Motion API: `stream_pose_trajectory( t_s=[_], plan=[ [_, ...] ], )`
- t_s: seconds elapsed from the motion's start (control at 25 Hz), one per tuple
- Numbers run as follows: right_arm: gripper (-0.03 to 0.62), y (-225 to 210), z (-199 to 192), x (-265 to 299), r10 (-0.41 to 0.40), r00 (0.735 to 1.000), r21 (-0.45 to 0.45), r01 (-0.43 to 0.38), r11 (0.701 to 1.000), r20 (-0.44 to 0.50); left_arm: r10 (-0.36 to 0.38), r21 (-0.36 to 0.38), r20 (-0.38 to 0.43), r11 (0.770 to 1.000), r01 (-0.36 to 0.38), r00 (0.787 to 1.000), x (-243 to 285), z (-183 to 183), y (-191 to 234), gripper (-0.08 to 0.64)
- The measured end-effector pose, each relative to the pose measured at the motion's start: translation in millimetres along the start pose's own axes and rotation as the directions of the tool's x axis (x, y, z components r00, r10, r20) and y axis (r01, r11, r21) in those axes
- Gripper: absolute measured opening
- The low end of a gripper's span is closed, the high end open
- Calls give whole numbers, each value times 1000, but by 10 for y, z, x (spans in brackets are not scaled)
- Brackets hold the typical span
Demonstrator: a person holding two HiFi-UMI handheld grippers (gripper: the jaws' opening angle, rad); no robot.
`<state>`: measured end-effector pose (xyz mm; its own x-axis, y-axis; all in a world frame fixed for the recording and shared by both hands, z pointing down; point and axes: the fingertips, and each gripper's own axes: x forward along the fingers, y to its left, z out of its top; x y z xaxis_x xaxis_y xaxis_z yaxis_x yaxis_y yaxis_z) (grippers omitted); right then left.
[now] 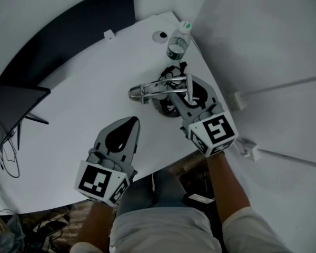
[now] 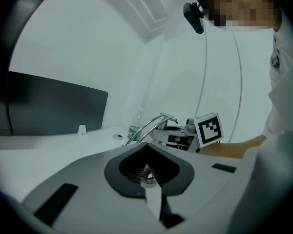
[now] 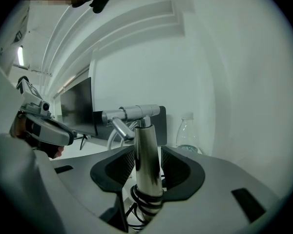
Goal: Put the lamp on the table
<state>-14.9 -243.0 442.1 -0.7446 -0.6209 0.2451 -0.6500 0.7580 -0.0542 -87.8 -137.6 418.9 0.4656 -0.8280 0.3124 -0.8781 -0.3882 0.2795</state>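
Note:
The chrome desk lamp [image 1: 157, 88] stands on the white table [image 1: 79, 104] near its right edge, its tube head pointing left. A black cord [image 3: 145, 203] is wound round the foot of its post. My right gripper [image 1: 187, 91] is open, and the lamp's upright post [image 3: 146, 174] stands between its pads without being pressed. My left gripper [image 1: 130, 123] rests low over the table's front part, shut and holding nothing. It points at the lamp [image 2: 154, 123] from a short way off.
A clear water bottle [image 1: 178, 44] stands just behind the lamp at the table's far right. A dark monitor [image 1: 68, 25] runs along the back, and another dark screen [image 1: 10, 107] with cables sits at the left. The table's edge falls away close to the right.

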Motion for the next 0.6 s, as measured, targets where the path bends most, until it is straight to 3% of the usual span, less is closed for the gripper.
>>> stream_pose_trajectory(
  t_s=[0.6],
  plan=[
    [169,19,-71,-303,-46,999,3,46,999,-24,2,24,24,1000,-2,1000,-190,33,-176,3]
  ],
)
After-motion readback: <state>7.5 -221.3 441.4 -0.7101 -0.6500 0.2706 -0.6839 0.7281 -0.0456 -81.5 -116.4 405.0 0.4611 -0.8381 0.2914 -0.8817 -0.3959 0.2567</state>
